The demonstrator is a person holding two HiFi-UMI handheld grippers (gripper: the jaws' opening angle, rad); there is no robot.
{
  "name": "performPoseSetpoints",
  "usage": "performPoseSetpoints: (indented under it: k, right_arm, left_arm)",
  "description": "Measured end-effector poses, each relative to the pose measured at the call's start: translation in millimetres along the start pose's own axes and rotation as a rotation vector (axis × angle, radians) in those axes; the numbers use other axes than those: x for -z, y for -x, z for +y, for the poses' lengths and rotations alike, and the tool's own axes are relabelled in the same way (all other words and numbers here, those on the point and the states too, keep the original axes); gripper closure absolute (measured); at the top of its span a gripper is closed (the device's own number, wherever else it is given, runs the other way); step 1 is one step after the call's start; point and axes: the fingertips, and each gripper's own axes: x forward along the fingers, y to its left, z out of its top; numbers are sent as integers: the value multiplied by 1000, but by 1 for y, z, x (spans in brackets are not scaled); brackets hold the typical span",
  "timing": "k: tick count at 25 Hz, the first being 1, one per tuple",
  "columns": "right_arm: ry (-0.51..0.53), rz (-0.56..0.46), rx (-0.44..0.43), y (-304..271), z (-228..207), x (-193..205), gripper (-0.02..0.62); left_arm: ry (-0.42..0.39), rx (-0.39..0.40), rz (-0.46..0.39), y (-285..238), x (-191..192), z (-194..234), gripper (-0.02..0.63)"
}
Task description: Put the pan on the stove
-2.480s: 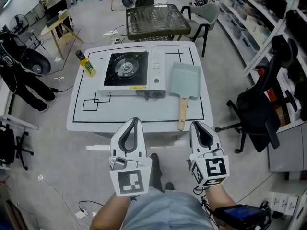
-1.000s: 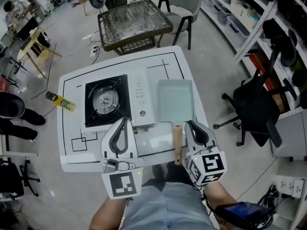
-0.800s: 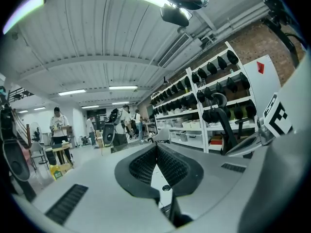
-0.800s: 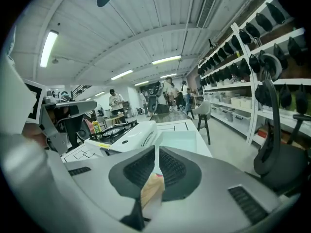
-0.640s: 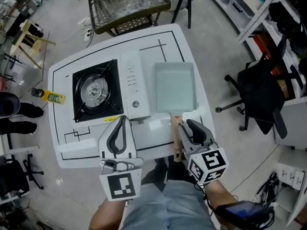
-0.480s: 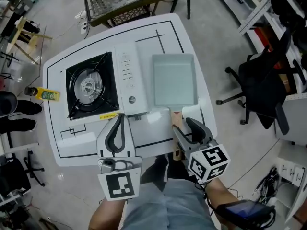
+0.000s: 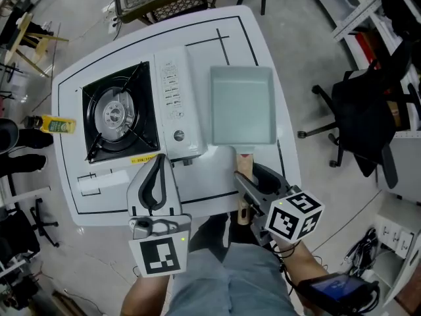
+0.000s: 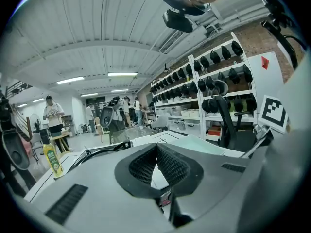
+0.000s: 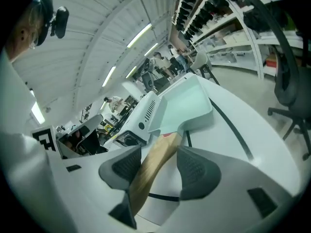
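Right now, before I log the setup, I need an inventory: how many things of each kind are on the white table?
Portable gas stove: 1
Rectangular pan with wooden handle: 1
Yellow bottle: 1
Total: 3

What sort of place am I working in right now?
Most likely a lab or workshop rather than a home kitchen: the portable stove sits on a white table marked with black lines, storage shelves full of gear line the wall, and an office chair stands beside the table.
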Motion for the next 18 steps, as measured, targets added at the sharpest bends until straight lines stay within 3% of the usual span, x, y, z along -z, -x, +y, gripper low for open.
performPoseSetpoints:
  k: [6,15,18]
  right_arm:
    - [-263,97,-110,-16,-1,10,383]
    - [-377,157,-203,-36,8,10,387]
    - [-393,163,-213,-35,7,12,423]
  left_arm:
    - [17,-11,5,-10,0,8,588]
    - [30,-39,9,-17,-4,21,588]
    - [35,-49,4,-15,-8,24,588]
